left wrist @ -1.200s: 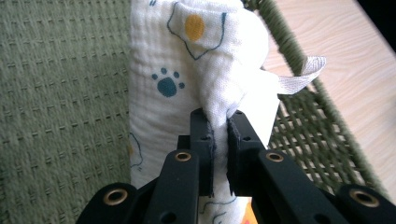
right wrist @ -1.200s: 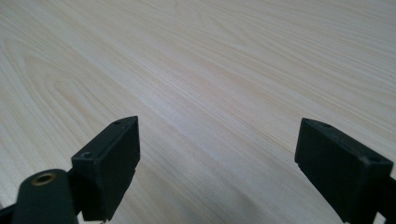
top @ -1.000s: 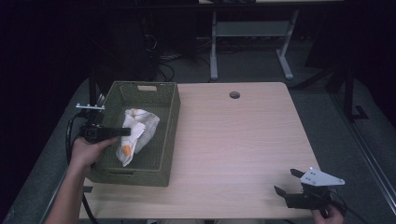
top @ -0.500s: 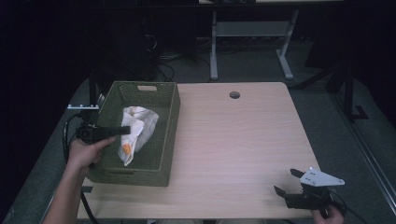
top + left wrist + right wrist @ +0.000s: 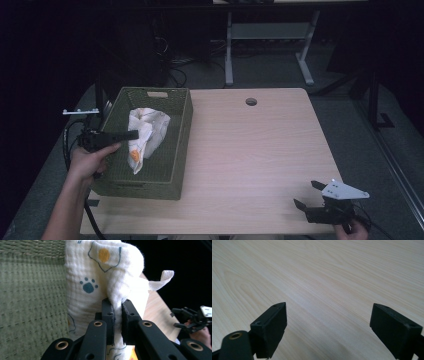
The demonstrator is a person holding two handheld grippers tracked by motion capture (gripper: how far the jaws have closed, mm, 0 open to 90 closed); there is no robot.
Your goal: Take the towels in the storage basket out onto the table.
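A white cloth [image 5: 145,132] printed with paw marks and orange spots hangs inside the green woven basket [image 5: 181,145] at the table's left. My left gripper [image 5: 134,134] reaches in over the basket's left wall and is shut on a fold of the cloth [image 5: 110,282], lifting it. In the left gripper view the two black pads [image 5: 108,315] pinch the fabric between them. My right gripper [image 5: 306,195] rests at the table's front right corner, jaws wide apart over bare wood [image 5: 324,290], nothing between them.
The pale wooden table [image 5: 250,150] has a round cable hole [image 5: 251,101] near its far edge. Desk legs and cables stand on the dark floor behind. The basket takes up the table's left side.
My left hand has drawn back slightly to the left, pulling the cloth with it. The right gripper has stayed in place.
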